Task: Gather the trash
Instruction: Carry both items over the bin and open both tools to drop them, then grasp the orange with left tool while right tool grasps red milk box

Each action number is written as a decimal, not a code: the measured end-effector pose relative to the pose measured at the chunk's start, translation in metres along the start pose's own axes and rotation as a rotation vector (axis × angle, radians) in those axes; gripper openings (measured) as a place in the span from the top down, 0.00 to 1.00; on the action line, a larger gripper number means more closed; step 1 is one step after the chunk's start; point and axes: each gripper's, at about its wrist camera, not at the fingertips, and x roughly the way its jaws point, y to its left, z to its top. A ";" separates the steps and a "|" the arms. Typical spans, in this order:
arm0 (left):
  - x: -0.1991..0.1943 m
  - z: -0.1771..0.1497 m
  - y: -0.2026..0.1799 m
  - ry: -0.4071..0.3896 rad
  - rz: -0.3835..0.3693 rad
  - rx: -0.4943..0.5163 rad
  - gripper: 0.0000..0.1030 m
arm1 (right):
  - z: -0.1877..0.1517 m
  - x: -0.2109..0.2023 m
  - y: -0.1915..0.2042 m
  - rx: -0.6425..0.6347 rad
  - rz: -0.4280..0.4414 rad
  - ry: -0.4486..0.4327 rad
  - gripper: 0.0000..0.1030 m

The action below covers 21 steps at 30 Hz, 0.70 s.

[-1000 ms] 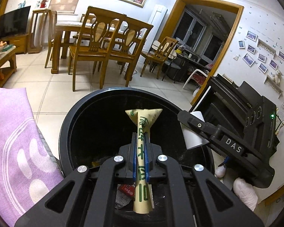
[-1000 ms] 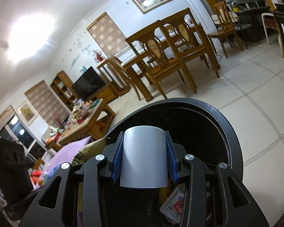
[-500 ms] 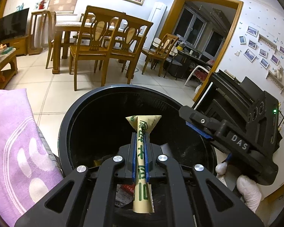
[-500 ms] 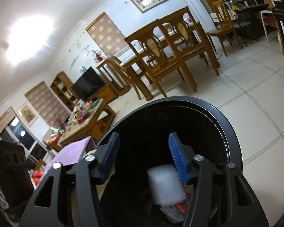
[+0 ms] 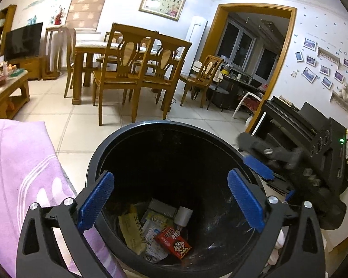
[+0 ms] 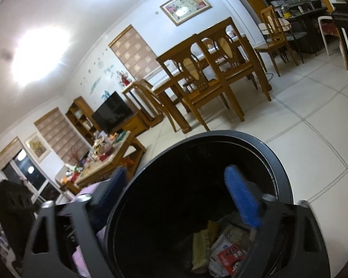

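A round black trash bin [image 5: 164, 127] stands on the tiled floor; it also shows in the right wrist view [image 6: 276, 162]. At its bottom lie a tan wrapper with green print [image 5: 131, 231], a white paper cup [image 5: 184, 215], a red snack packet [image 5: 174, 245] and other scraps. My left gripper [image 5: 171, 201] is open and empty above the bin mouth. My right gripper [image 6: 178, 199] is open and empty, straddling the bin's left rim; it shows blurred at the bin's right edge in the left wrist view [image 5: 264, 162]. The tan wrapper [image 6: 203, 243] and red packet [image 6: 232, 257] show there too.
A purple cloth [image 5: 18, 173] lies left of the bin. Wooden chairs [image 5: 127, 78] and a dining table stand beyond it on the floor. A low table with clutter [image 5: 4, 85] is at far left. A black piano [image 5: 299, 125] stands at right.
My left gripper has opened and the tan wrapper has dropped into the bin. The right gripper released the cup earlier; the cup now rests at the bottom. The right gripper has shifted.
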 end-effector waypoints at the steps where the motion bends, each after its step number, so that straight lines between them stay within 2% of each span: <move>1: 0.000 0.000 0.001 0.003 0.001 -0.007 0.05 | 0.001 -0.003 0.000 0.008 0.003 -0.013 0.05; 8: -0.017 0.002 0.018 -0.039 -0.040 -0.100 0.05 | 0.002 -0.010 0.006 0.013 0.009 -0.005 0.05; 12: -0.044 0.002 0.036 -0.066 -0.046 -0.190 0.05 | 0.001 -0.017 0.020 -0.009 0.015 -0.003 0.05; 14: -0.061 0.004 0.043 -0.091 -0.051 -0.201 0.05 | -0.001 -0.020 0.029 -0.018 0.021 0.000 0.05; 18: -0.112 0.003 0.057 -0.171 -0.012 -0.182 0.05 | -0.011 -0.019 0.053 -0.062 0.045 0.037 0.05; 21: -0.151 0.001 0.080 -0.217 0.056 -0.171 0.05 | -0.026 -0.016 0.081 -0.133 0.075 0.073 0.05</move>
